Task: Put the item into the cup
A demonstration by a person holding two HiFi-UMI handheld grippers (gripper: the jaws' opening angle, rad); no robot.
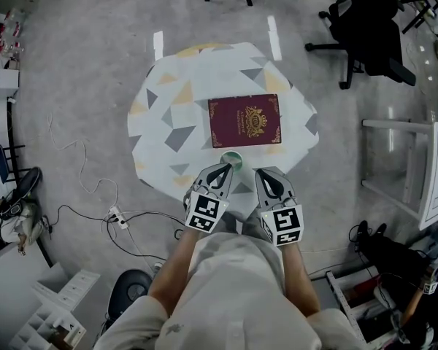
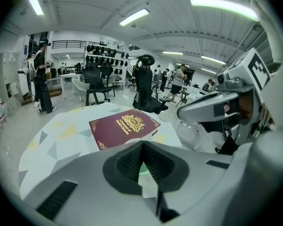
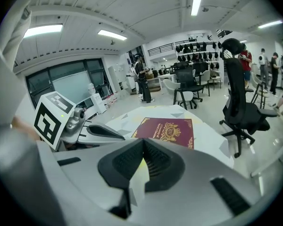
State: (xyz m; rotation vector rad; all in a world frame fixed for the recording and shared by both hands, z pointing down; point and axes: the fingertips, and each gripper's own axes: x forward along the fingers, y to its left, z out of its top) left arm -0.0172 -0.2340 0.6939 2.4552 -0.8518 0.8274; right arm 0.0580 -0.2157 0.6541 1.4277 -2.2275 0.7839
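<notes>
Maroon gold-crested booklet (image 1: 244, 120) flat on white triangle-patterned tabletop (image 1: 168, 115). Small green cup (image 1: 231, 159), apparently, just ahead of left gripper (image 1: 223, 169). Right gripper (image 1: 268, 175) alongside. Both pairs of jaws pressed together, empty.

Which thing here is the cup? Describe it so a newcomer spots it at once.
Find the table with the triangle-patterned cloth. At its near edge, on the person's side of the maroon booklet, sits the cup: small, round and pale green, where the booklet is flat and rectangular.
</notes>
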